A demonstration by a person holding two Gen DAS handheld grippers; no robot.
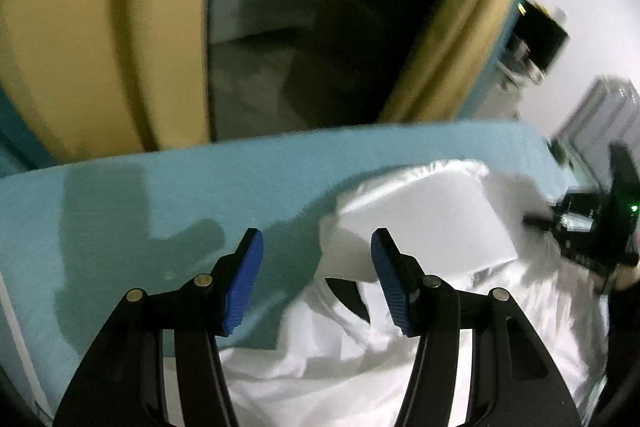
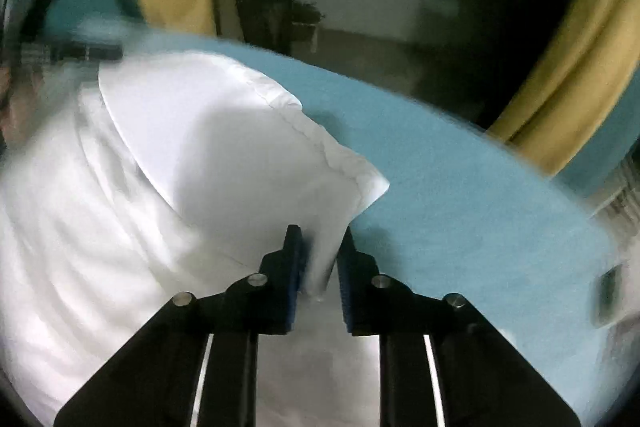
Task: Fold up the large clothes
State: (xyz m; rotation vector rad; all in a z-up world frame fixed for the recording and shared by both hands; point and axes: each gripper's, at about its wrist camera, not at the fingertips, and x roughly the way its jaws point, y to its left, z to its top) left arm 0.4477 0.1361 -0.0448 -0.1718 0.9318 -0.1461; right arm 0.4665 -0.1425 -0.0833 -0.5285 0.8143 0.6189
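Garments: one white garment (image 2: 168, 155) that I can count, lying crumpled on the teal tabletop (image 1: 168, 195)
Look: bright, wrinkled, one stitched-hem corner folded over
Grippers: two under my control
Left gripper (image 1: 317, 279): jaws spread, hovering over the cloth's edge, holding nothing
Right gripper (image 2: 319, 275): jaws pinching a fold of the white garment
Curtains: yellow curtains (image 1: 80, 39) behind

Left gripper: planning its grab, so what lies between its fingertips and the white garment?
Nothing: in the left wrist view the open left gripper hovers over the garment.
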